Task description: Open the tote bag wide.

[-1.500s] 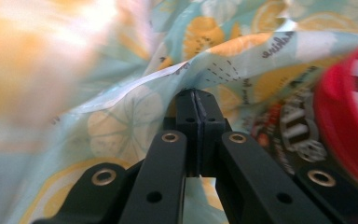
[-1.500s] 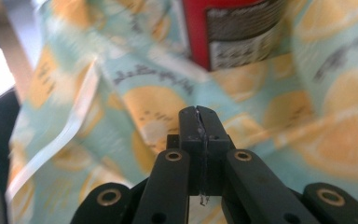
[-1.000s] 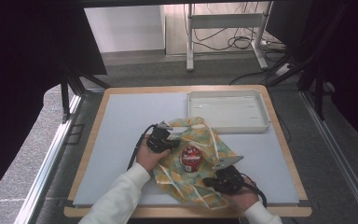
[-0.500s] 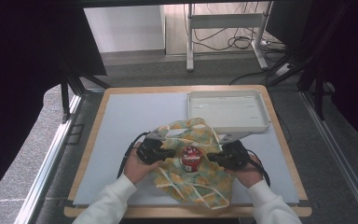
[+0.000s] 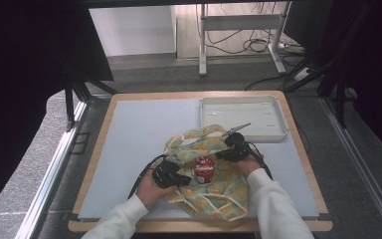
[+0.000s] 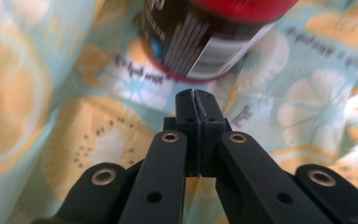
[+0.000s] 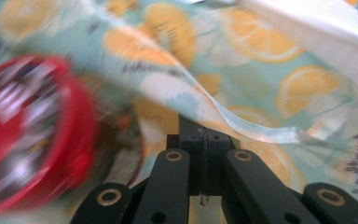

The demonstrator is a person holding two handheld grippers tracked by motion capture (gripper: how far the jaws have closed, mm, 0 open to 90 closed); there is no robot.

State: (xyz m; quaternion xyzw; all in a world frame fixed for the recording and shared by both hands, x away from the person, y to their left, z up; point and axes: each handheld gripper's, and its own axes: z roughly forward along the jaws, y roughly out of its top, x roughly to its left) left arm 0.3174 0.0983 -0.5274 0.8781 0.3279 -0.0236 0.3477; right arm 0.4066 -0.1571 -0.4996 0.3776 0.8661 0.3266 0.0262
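Near the table's (image 5: 129, 129) front edge, the left gripper (image 5: 171, 174) and right gripper (image 5: 235, 144), jaws together, each pinch the lemon-print cloth (image 5: 214, 191) beside the red-lidded jar (image 5: 204, 168)

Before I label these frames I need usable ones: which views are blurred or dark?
Right gripper view: the red can is smeared and the cloth soft. Left gripper view: the jaws are sharp, the cloth at its left edge blurred. High view: table evenly lit, surroundings nearly black.

White long sleeves (image 5: 273, 204); black hand-held gripper (image 6: 196, 100), brass-ringed screws on its arms, black cable (image 5: 142, 175) trailing.
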